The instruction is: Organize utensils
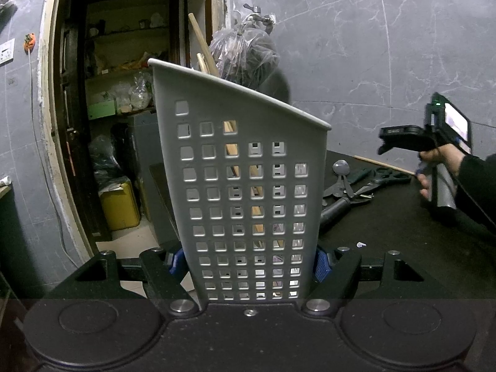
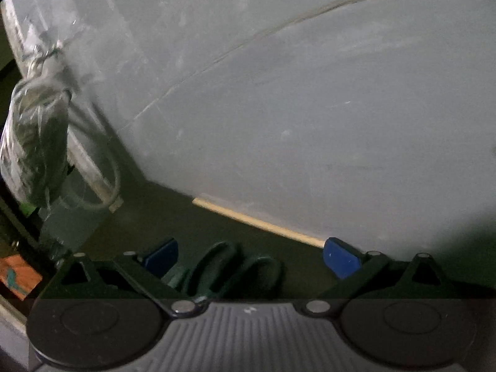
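Observation:
A grey perforated utensil holder stands tilted in front of me, and my left gripper is shut on its lower part, blue pads pressed to both sides. Wooden sticks poke out of its top. Behind it on the dark table lie a spoon, green-handled scissors, a black-handled tool and a chopstick. A hand holds my right gripper above them. In the right wrist view that gripper stands open over the scissors' handles, the chopstick just beyond.
A grey marble wall closes off the table's far side. A filled plastic bag hangs from a tap there, also seen as the bag at the left. An open doorway shows shelves and a yellow container.

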`<act>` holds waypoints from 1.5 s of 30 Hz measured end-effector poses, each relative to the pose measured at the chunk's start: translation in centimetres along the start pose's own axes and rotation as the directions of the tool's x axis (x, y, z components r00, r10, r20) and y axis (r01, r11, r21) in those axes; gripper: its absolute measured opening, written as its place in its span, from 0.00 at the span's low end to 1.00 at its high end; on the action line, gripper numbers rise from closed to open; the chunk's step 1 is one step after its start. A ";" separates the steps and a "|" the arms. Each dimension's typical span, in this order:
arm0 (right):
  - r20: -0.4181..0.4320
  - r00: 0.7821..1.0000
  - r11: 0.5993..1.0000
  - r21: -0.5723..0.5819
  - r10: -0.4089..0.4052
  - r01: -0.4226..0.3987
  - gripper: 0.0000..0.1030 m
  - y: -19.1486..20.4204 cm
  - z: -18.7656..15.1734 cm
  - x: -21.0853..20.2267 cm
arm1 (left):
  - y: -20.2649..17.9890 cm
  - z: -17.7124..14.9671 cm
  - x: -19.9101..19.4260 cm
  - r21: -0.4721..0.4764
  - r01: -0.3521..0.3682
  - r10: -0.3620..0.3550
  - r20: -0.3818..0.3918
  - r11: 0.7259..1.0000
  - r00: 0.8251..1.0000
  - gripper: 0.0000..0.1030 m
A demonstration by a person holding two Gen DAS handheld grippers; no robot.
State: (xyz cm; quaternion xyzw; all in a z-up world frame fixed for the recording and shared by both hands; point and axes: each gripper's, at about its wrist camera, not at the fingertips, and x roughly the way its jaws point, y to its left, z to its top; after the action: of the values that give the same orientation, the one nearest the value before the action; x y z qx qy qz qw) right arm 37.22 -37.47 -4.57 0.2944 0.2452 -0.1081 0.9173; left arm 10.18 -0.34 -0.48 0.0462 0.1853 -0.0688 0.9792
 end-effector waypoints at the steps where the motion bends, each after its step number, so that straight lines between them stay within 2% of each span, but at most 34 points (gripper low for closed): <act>1: -0.011 1.000 1.000 -0.022 0.010 -0.010 1.00 0.5 0.1 0.5 | 0.1 0.0 0.0 0.000 0.001 -0.001 -0.001 1.000 1.000 0.74; 5: -0.084 0.991 0.991 -0.077 0.104 -0.111 1.00 2.4 1.0 3.2 | 0.1 0.2 0.3 0.000 0.002 -0.002 -0.002 1.000 1.000 0.74; 8: -0.181 0.967 0.974 -0.105 0.182 -0.203 1.00 3.8 1.8 3.9 | 0.2 0.2 0.4 -0.003 0.003 -0.003 -0.001 1.000 1.000 0.74; 10: -0.212 0.957 0.946 -0.216 0.198 -0.243 1.00 5.7 2.4 3.8 | 0.1 0.2 0.6 -0.001 0.003 -0.003 0.001 1.000 1.000 0.74; 12: -0.231 0.960 0.919 -0.321 0.160 -0.230 1.00 7.6 3.0 4.3 | 0.2 0.2 0.7 0.000 0.005 -0.005 0.001 1.000 1.000 0.74; 15: -0.229 0.966 0.919 -0.343 0.117 -0.193 1.00 9.0 3.9 5.6 | 0.3 0.1 0.8 0.002 0.010 -0.010 0.004 1.000 1.000 0.74; 19: -0.244 0.968 0.887 -0.432 0.055 -0.160 1.00 12.0 4.5 8.8 | 0.4 0.0 1.0 0.003 0.013 -0.013 0.002 1.000 1.000 0.74; 26: -0.319 0.948 0.755 -0.620 0.008 -0.215 1.00 16.6 3.7 14.5 | 1.1 0.1 1.6 -0.004 -0.004 0.004 0.000 1.000 1.000 0.74; 30: -0.398 0.916 0.663 -0.696 -0.039 -0.275 1.00 18.1 3.4 16.3 | 1.3 0.1 2.0 -0.006 -0.004 0.004 0.004 1.000 1.000 0.73; 32: -0.413 0.909 0.647 -0.709 -0.058 -0.281 1.00 18.9 3.6 16.7 | 1.5 0.2 2.2 -0.010 -0.003 0.003 0.006 1.000 1.000 0.73; 34: -0.382 0.920 0.630 -0.737 -0.089 -0.245 1.00 19.9 3.5 17.0 | 1.8 0.2 2.2 -0.016 0.001 -0.001 0.008 1.000 1.000 0.73; 35: -0.358 0.928 0.625 -0.749 -0.104 -0.219 1.00 20.3 3.3 17.1 | 1.8 0.2 2.3 -0.019 0.003 -0.003 0.010 1.000 1.000 0.73; 38: -0.315 0.940 0.656 -0.738 -0.127 -0.159 0.99 20.2 2.9 16.9 | 2.2 0.1 2.2 -0.032 0.008 -0.007 0.013 0.999 1.000 0.74; 41: -0.269 0.957 0.664 -0.736 -0.105 -0.134 0.98 18.9 2.2 15.6 | 2.4 0.1 2.2 -0.035 0.005 -0.005 0.015 0.999 1.000 0.73; 43: -0.253 0.963 0.674 -0.727 -0.091 -0.128 0.97 17.7 1.8 14.7 | 2.5 0.1 2.2 -0.040 0.004 -0.003 0.015 0.999 1.000 0.73; 45: -0.264 0.960 0.699 -0.704 -0.090 -0.128 0.97 16.6 1.6 14.1 | 2.6 0.0 2.0 -0.043 0.003 -0.002 0.017 0.999 1.000 0.73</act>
State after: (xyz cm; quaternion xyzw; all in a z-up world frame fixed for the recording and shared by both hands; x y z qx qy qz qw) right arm 55.59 -25.80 -2.55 -0.0698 0.3909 0.0475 0.9165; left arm 12.45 1.97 -1.04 0.0241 0.1787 -0.0663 0.9814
